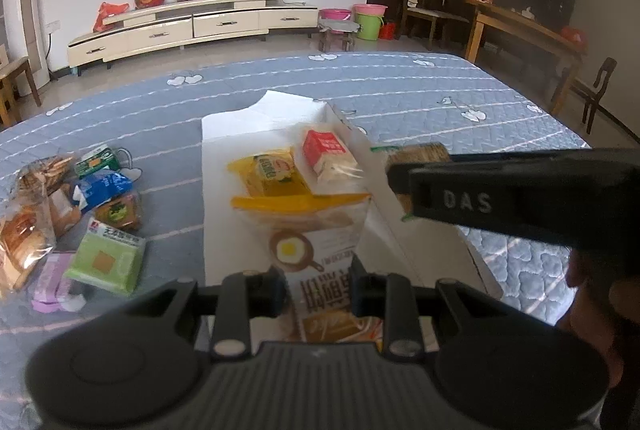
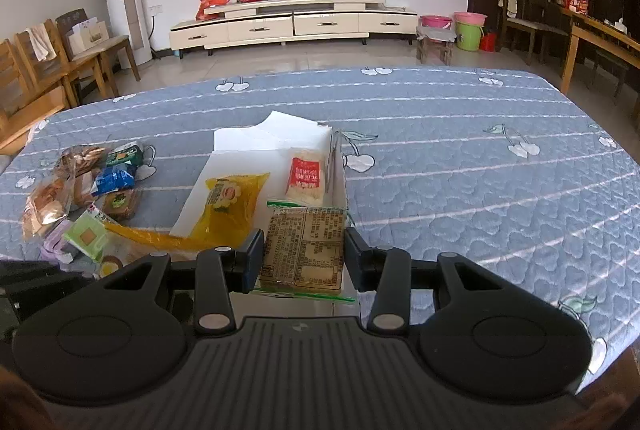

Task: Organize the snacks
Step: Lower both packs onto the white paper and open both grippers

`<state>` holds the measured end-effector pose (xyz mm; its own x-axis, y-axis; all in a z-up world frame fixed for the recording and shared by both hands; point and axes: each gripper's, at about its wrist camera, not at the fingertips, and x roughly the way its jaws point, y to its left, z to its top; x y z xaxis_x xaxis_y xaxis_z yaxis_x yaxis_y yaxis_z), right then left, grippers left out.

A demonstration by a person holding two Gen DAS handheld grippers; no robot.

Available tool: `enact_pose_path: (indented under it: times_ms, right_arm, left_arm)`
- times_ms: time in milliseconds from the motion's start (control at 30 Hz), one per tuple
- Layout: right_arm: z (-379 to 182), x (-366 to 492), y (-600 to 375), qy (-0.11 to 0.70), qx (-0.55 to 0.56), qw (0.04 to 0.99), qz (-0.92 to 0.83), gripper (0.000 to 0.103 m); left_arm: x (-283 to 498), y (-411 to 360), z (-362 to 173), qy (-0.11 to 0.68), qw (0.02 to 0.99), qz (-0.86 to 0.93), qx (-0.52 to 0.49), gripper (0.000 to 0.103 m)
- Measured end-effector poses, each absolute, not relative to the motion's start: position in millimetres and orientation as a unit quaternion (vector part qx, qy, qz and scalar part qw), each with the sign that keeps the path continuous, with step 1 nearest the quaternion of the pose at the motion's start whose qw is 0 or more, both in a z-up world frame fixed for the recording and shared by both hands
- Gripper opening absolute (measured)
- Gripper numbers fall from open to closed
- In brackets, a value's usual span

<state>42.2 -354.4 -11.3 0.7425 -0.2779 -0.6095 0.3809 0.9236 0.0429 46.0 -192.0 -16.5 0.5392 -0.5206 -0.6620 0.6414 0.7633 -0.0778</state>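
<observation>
— Right gripper (image 2: 304, 254)?
— Pinching a flat, clear-wrapped brown cracker pack (image 2: 303, 254) over the white box's (image 2: 338, 186) near edge.
— Left gripper (image 1: 318, 290)?
— Clamping a glossy egg-print bread bag (image 1: 304, 250) above the box.

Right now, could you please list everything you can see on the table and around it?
white box: one, open, table centre
yellow packet: one, inside box
red-and-white packet: one, inside box, far right
egg-picture bag: one, orange top, between left fingers
brown cracker pack: one, green-edged, between right fingers
loose snacks: several, mixed colours, left of box
blue quilted cover: one, over table
cream cabinet: one, far wall
left gripper: closed on bag
right gripper: closed on pack
</observation>
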Motion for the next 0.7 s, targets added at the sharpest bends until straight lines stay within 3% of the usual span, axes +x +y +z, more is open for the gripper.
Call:
enact_pose_path:
  times_ms: [400,467,567,700]
  right_arm:
    - [-14,54,-365,0.316,0.074,0.929,-0.176,0.052]
    - [-14,54,-365,0.315,0.070,0.929,-0.183,0.053]
    - [-11,51,-365,0.306,0.066,0.929,-0.197,0.064]
    - [-5,44,-364,0.296,0.068,0.930,-0.206,0.068]
  left_arm:
    - [46,-206,-16,0.353,0.862,-0.353,0.087,0.029]
    - [45,-207,-18,0.361,0.856,-0.360,0.081,0.043]
    - [39,-208,-18,0.353,0.861,-0.354,0.089,0.054]
    - [35,-202,-11,0.346,0.870,-0.339,0.086,0.070]
